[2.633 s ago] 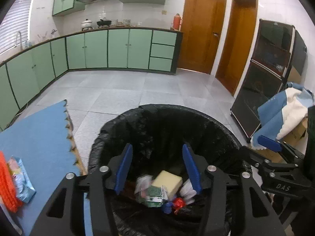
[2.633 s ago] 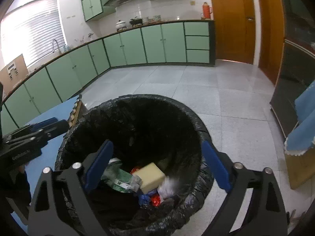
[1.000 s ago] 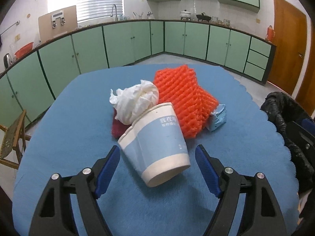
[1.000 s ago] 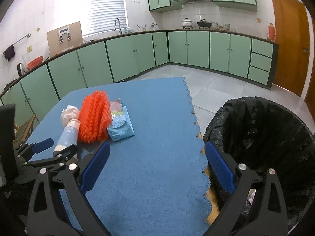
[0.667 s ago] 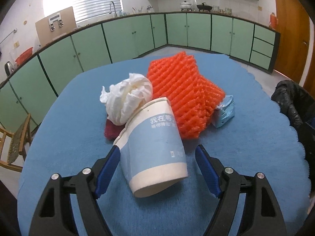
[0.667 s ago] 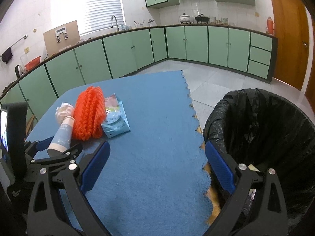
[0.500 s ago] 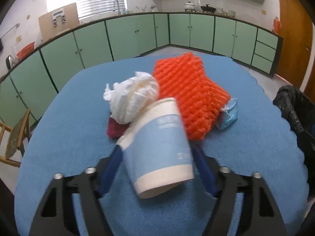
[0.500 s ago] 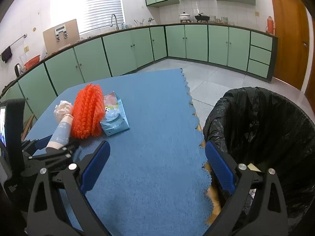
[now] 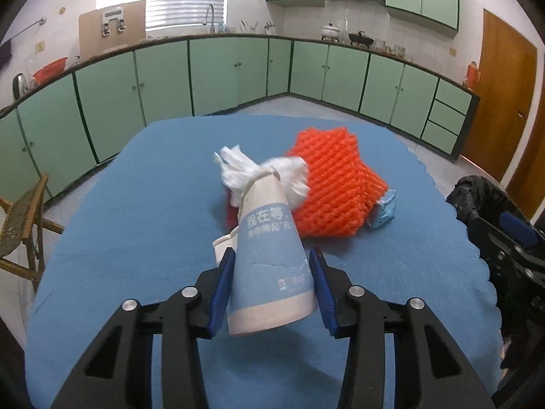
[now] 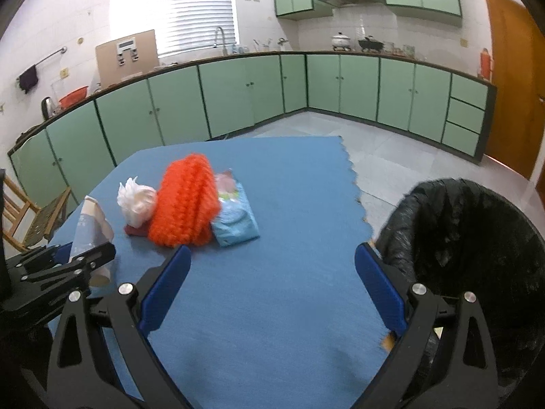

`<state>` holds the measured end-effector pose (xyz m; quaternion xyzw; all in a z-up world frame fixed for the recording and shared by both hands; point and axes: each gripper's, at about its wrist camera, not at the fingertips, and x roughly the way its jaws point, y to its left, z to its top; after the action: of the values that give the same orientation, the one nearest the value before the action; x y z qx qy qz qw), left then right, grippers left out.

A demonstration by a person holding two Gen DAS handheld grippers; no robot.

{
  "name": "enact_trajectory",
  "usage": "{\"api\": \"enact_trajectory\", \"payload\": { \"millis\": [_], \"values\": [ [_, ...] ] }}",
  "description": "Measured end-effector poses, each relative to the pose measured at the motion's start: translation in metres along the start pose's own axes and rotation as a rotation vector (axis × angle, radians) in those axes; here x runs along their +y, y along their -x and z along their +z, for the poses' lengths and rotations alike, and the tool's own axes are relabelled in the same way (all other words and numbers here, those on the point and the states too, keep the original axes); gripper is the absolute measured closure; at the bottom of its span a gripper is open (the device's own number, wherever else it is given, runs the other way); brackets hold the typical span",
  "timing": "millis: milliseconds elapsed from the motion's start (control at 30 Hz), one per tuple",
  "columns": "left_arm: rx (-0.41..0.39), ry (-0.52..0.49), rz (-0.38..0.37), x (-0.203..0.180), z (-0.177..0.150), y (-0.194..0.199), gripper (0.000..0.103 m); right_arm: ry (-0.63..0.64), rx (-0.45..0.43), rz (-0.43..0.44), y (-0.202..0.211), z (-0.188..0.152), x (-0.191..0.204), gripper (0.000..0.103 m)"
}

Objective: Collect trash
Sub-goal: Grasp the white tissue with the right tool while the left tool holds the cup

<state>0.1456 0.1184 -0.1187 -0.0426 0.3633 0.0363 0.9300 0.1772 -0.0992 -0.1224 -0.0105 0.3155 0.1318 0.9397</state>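
Here, the scene is listed by size.
Desk (image 10: pixel 272 289): covered by a blue cloth with a scalloped right edge; the trash is gathered toward its left side.
Trash bin (image 10: pixel 477 238): lined with a black bag, stood on the floor just off the desk's right edge.
Orange foam net (image 9: pixel 335 191): laid in a heap near the middle of the desk, between the white tissue and the blue packet.
Left claw (image 9: pixel 272 272): its jaws have just been closing, and the blue pads are pressed on both sides of the paper cup, which is squeezed into a narrow cone near the desk's front edge.
Right claw (image 10: pixel 272 293): held wide open with nothing between the pads, above the desk near its right edge, beside the bin.
Paper cup (image 9: pixel 272 259): pale blue with white rims and printed characters, gripped near its base, its mouth pointed away toward the heap.
Blue packet (image 10: pixel 235 218): laid flat against the right side of the net.
White tissue (image 10: pixel 136 201): crumpled, touching the left side of the net, behind the cup.
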Motion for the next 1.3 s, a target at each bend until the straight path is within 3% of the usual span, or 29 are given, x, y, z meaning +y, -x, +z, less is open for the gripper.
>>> {"api": "enact_trajectory", "payload": {
  "millis": [233, 700, 1100, 1300],
  "values": [
    [-0.035, 0.043, 0.061, 0.037, 0.010, 0.010, 0.059, 0.026, -0.028, 0.057, -0.013, 0.021, 0.036, 0.009],
    [-0.039, 0.087, 0.170, 0.105, 0.013, 0.008, 0.059, 0.127, 0.011, 0.192, -0.053, 0.045, 0.126, 0.029],
    [-0.055, 0.120, 0.192, 0.123, 0.019, 0.009, 0.059, 0.175, 0.127, 0.186, -0.096, 0.036, 0.151, 0.053],
    [-0.048, 0.114, 0.183, 0.114, 0.015, 0.009, 0.059, 0.188, 0.144, 0.201, -0.096, 0.031, 0.149, 0.073]
  ]
}}
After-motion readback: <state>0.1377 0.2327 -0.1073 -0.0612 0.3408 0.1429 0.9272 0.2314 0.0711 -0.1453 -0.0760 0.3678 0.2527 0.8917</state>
